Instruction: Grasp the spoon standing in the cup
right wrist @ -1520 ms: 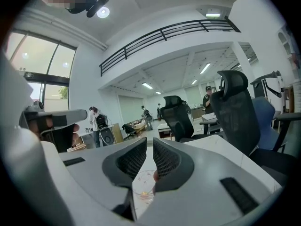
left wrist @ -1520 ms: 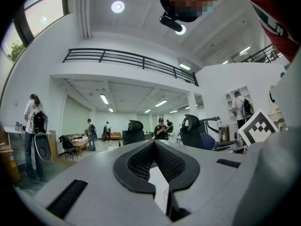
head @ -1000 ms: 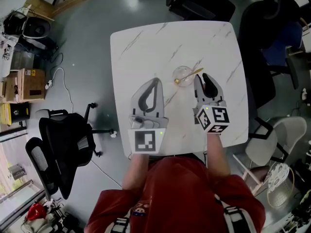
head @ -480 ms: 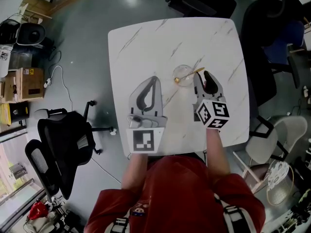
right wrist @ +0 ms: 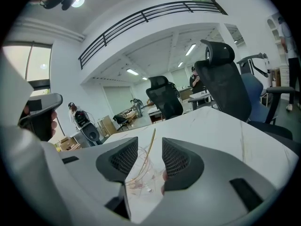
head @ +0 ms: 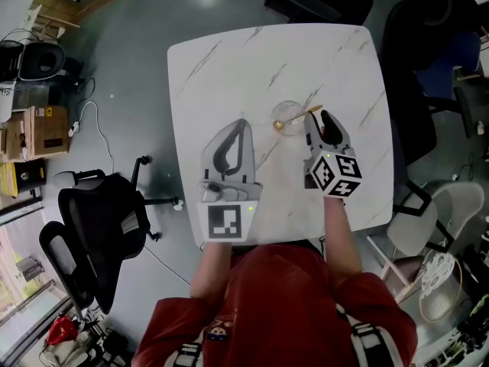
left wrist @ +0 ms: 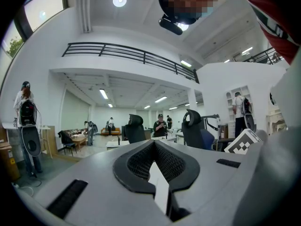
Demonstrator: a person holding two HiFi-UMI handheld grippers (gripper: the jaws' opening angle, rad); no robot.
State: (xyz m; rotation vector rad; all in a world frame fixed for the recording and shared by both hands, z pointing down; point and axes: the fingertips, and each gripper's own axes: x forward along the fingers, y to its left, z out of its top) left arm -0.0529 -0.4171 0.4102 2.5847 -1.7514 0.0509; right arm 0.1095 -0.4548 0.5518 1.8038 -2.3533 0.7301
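On the white marble-patterned surface [head: 229, 75], a clear glass cup [head: 287, 118] stands near the middle. A gold spoon [head: 304, 114] leans in it, its handle tipped over the rim toward the person's right. The right gripper [head: 322, 121] sits just beside the cup. Its fingers have just been opening and stand spread, and the thin spoon handle shows in the gap between them with neither pad pressing on it. The left gripper [head: 241, 128] hovers to the cup's left, fingers pressed together at the tips, empty. This looks like the approach before the grasp. The next move likely calls for easing forward around the handle, then closing gently without knocking the light cup.
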